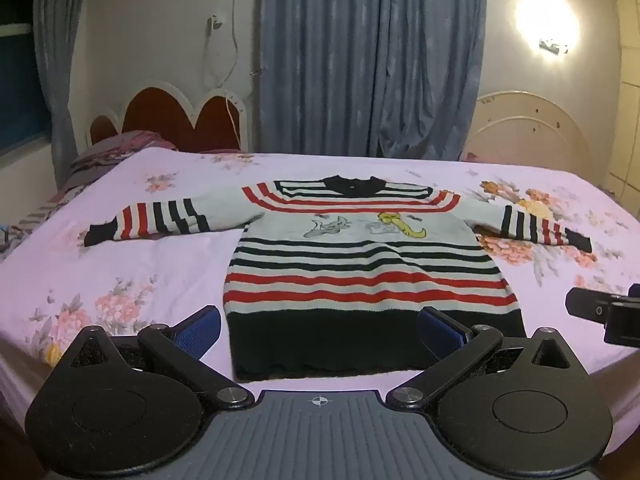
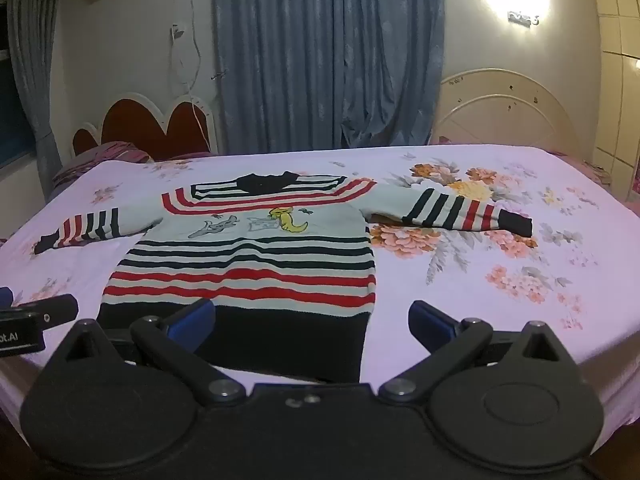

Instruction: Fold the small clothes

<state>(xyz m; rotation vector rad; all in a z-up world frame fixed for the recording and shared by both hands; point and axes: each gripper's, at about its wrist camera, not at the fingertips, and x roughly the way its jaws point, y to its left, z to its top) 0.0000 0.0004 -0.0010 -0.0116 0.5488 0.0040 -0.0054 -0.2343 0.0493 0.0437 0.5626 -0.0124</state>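
Bedsheet [image 1: 132,268] | sweater [image 1: 360,264] lay flat, unfolded | our L gripper [image 1: 320,326] & R gripper [image 2: 312,320] both spread, empty | pre-grasp; next prob. needs sleeve pinch

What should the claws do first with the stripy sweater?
Probably move the left claw out to the sleeve on its side and pinch the cuff, to fold it across the body. The sweater lies flat on the bed, both sleeves spread wide, and both claws are open and empty near the hem.
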